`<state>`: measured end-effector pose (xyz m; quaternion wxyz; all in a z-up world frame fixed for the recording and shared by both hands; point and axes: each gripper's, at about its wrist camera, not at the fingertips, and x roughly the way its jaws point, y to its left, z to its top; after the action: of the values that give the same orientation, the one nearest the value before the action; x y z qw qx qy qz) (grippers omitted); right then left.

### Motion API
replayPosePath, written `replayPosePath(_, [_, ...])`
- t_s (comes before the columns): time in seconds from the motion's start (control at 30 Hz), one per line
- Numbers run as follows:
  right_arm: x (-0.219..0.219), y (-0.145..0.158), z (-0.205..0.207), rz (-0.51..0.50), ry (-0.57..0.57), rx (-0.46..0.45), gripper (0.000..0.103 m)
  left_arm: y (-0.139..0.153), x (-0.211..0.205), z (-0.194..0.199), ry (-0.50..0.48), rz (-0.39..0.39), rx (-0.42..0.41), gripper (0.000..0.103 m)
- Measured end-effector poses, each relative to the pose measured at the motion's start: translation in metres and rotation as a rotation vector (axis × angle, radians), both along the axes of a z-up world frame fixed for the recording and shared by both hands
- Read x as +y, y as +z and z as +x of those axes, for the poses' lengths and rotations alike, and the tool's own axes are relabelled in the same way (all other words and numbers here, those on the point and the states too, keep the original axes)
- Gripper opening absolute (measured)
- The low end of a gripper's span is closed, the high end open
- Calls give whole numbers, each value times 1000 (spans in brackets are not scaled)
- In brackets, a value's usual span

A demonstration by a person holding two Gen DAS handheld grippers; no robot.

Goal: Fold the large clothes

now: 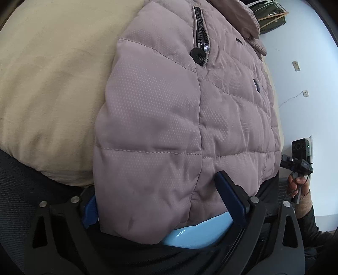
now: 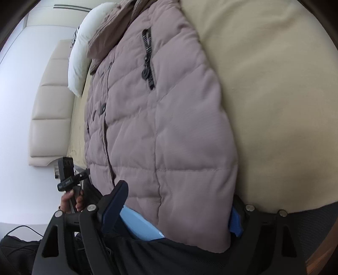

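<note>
A mauve quilted puffer jacket [image 1: 169,118] lies flat on a beige bed sheet [image 1: 52,84], collar far, hem near. The black pocket zipper [image 1: 200,42] faces up. My left gripper [image 1: 156,190] stands wide at the hem's left corner. Its right finger [image 1: 228,198] rests on top of the fabric, and its left pad [image 1: 90,211] is half hidden behind the jacket's edge. My right gripper [image 2: 178,201] straddles the jacket [image 2: 158,127] at the hem's other corner, with fabric between its wide-set fingers. I see neither pair of pads pressing. A glossy light blue object [image 2: 139,224] shows under the hem.
A white pillow [image 2: 80,55] and a cream padded headboard [image 2: 48,105] lie left of the jacket in the right wrist view. A green bag [image 1: 272,17] sits by the white wall. A hand [image 1: 297,184] holds the other handle. Dark mesh fabric [image 1: 12,190] borders the bed's near edge.
</note>
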<state>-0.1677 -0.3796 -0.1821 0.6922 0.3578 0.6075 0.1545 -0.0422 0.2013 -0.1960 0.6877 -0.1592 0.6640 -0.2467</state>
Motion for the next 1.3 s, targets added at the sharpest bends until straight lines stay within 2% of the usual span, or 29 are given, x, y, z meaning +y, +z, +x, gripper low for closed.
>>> replayPosePath(0.07, [-1, -6, -6, 5, -23, 21, 38, -2, 2, -2, 4, -21, 9, 73])
replayPosePath(0.1, [-3, -11, -9, 3, -39, 32, 30, -2, 4, -2, 9, -31, 14, 70])
replayPosePath(0.17, [-7, -16, -16, 45, -79, 19, 21, -1, 6, -2, 13, -43, 18, 46])
replayPosePath(0.2, [-5, -14, -17, 43, -86, 12, 20, 0, 7, -3, 18, -57, 20, 39])
replayPosePath(0.23, [-3, -12, -18, 27, -87, 3, 17, 2, 5, -4, 22, -68, 18, 25])
replayPosePath(0.27, [1, -8, -18, 2, -78, -11, 13, 7, 4, -6, 22, -67, 8, 19])
replayPosePath(0.37, [16, 12, -20, -73, -40, -69, 10, 20, 0, -11, 21, -50, -18, 13])
replayPosePath(0.47, [20, 31, -26, -97, -51, -113, 9, 32, 2, -16, 25, -58, -33, 11])
replayPosePath(0.7, [24, 45, -58, -61, -64, -125, 9, 61, 13, -47, 11, -66, -18, 9])
replayPosePath(0.87, [29, 48, -90, 33, -112, -103, 9, 77, 21, -76, 33, -86, 35, 9])
replayPosePath(1.0, [31, 73, -75, 113, -145, -207, 8, 103, 24, -62, 121, -208, 5, 8])
replayPosePath(1.13, [35, 116, -34, 123, -130, -355, 8, 154, 22, -21, 194, -381, -107, 8])
replayPosePath(1.3, [23, 167, 20, 158, -151, -523, 8, 209, 5, 49, 230, -557, -238, 8])
